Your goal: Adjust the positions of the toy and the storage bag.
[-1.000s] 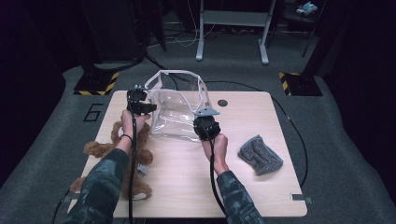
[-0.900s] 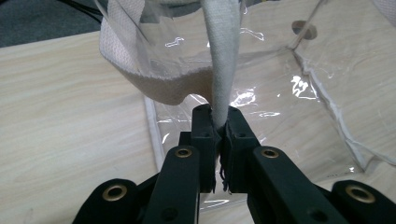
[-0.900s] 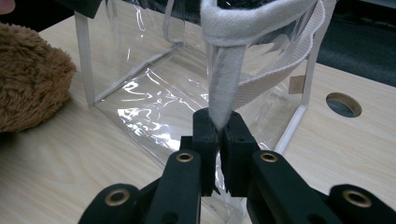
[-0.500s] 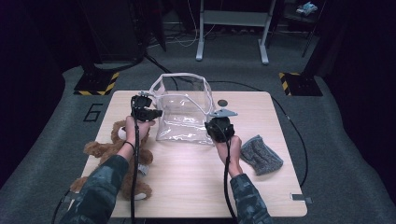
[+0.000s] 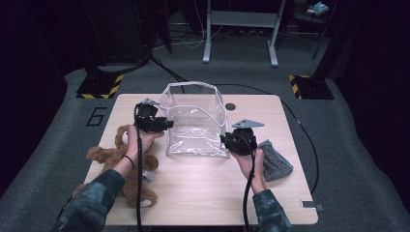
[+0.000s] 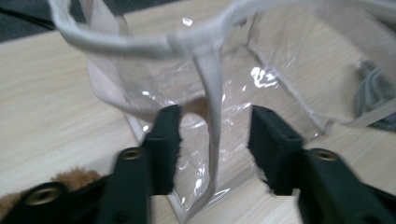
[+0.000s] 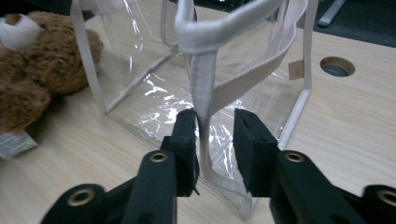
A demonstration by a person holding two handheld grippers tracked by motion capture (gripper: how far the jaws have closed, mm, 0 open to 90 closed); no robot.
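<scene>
Clear plastic bag point(image 5: 196, 123) stands opened at the table's point(image 5: 203, 193) centre, both grippers' jaws just spread off its side seams, while the teddy point(image 5: 128, 159) at eight o'clock seemingly awaits loading.

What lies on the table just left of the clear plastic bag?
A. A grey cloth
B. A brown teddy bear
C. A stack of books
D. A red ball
B. In the high view the brown teddy bear lies on the table to the left of the clear plastic bag, under the person's left forearm; the grey cloth lies on the bag's right side instead.
</scene>
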